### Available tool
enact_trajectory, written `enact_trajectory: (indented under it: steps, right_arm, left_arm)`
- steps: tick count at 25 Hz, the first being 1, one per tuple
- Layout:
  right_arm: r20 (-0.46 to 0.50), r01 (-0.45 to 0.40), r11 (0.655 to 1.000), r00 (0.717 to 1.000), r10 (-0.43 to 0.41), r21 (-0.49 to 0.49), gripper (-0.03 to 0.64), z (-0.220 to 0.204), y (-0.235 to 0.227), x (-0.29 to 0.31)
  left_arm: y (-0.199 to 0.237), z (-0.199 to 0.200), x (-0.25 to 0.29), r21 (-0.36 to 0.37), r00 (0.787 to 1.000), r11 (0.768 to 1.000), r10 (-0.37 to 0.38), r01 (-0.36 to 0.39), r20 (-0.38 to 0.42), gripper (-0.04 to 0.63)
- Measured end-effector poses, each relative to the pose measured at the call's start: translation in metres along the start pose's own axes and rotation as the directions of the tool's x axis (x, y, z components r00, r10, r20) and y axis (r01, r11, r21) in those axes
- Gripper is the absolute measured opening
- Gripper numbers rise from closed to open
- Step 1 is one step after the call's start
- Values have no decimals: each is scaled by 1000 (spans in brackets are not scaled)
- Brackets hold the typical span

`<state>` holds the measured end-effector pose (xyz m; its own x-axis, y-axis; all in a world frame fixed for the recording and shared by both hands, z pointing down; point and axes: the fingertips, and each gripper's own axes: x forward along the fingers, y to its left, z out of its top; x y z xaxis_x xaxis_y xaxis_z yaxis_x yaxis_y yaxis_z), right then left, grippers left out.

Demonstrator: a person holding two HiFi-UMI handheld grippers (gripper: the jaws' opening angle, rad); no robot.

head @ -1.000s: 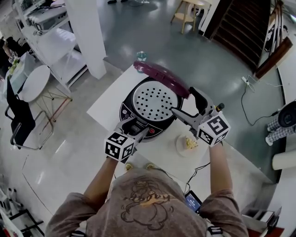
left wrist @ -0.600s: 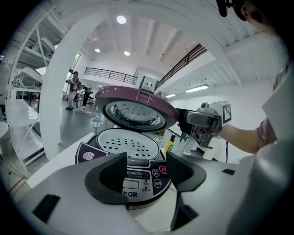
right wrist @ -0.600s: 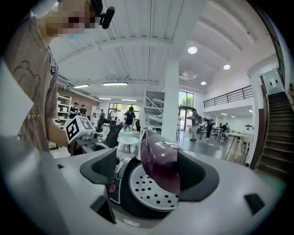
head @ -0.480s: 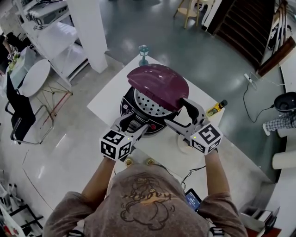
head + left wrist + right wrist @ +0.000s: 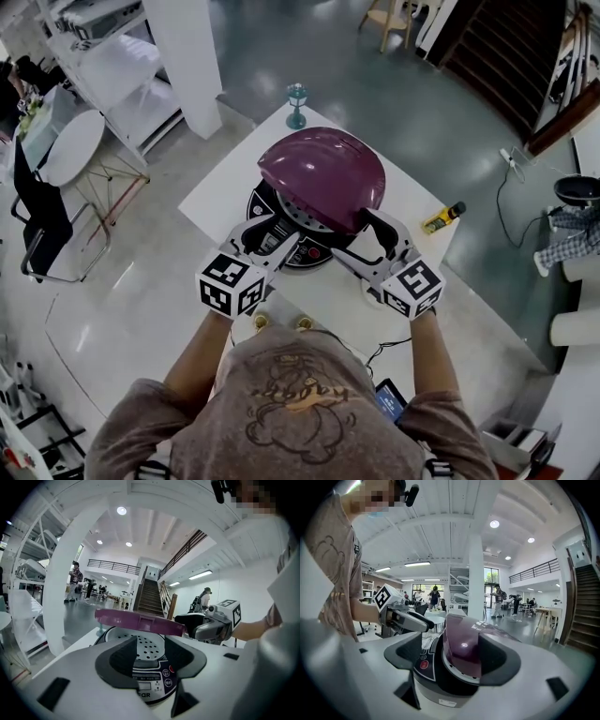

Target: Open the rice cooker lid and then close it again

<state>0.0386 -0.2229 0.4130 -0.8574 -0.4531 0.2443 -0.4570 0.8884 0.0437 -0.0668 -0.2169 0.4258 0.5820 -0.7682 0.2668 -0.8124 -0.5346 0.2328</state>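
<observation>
Closing phase judged under way, opening done: lid [image 5: 323, 178] half lowered over rice cooker [image 5: 311, 251] on counter [image 5: 225, 202], front gap visible, unlatched. Right tongs [image 5: 359, 236] at cooker right side, jaws apart, just narrowing, lid rim between, unclamped. Left tongs [image 5: 279, 234] at cooker front, apart, just narrowing, empty. Remaining: press lid shut.

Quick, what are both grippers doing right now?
Left gripper: open, jaws just been closing, nothing between.
Right gripper: open, jaws just been closing, lid between, ungripped.

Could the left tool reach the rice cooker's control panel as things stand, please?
Probably yes: the control panel lies straight ahead of the left tool, whose jaws have just been closing yet stand apart and empty; the lid hangs above it.
</observation>
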Motion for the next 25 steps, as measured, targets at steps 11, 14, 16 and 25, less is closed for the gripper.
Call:
enact_trajectory:
  steps: [11,14,16,25]
  right_arm:
    - [-12,-8,1000,1000,9,16,356,-8,4,7]
    - [-6,-6,1000,1000,7,25,353,-9,4,6]
    - [-1,-7,1000,1000,7,30,351,-10,4,6]
    - [8,-20,999,1000,20,46,333,-13,4,6]
  left_arm:
    - [6,49,14,71,998,997,-20,15,66,105]
    - [9,53,18,80,998,997,-13,7,66,66]
    - [11,52,22,87,998,996,-7,2,58,44]
    - [20,39,38,96,1000,995,23,-22,-7,21]
